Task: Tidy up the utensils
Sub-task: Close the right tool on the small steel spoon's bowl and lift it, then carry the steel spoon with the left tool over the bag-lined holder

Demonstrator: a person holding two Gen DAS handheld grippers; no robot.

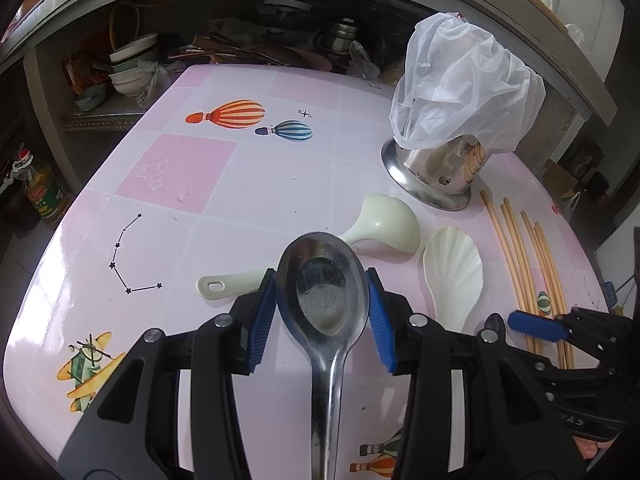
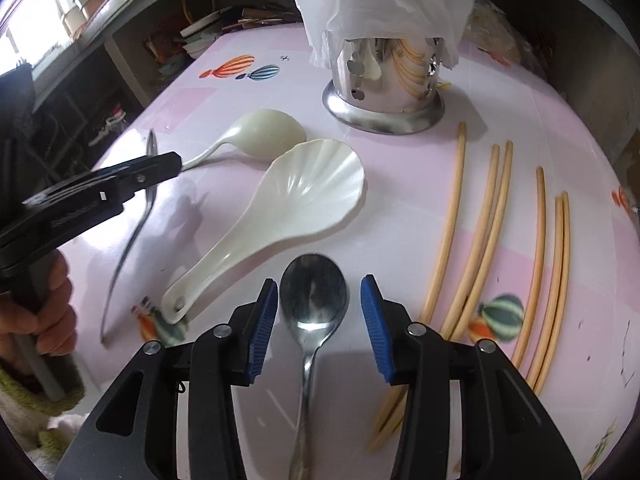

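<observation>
While the smaller metal spoon [image 2: 313, 300] lies with its bowl between the blue pads of the right tool [image 2: 319, 320], a clear gap shows on both sides, so that tool is released and grips nothing; the spoon seems to rest on the tabletop [image 2: 400, 208], though whether it is fully settled cannot be told. The left tool [image 1: 322, 300] is clenched on a larger metal spoon [image 1: 322, 284], its pads pressed against both edges of the bowl, the handle running back beneath the camera. Just beyond lie a cream plastic ladle [image 1: 384, 226] and a white shell-shaped rice scoop [image 2: 288, 208], side by side, and to the right several bamboo chopsticks [image 2: 480, 216] are scattered loosely. At the far edge stands the steel utensil holder [image 2: 384, 92], its top draped in a white plastic bag [image 2: 384, 4] that hides the opening. The step in hand looks like gathering the spoons, with nothing visibly dropped in yet from this round. The next move probably calls for carrying the held spoon to the holder and getting it past the bag, which could snag it; the right tool would need to close on its spoon or reach for the chopsticks.
</observation>
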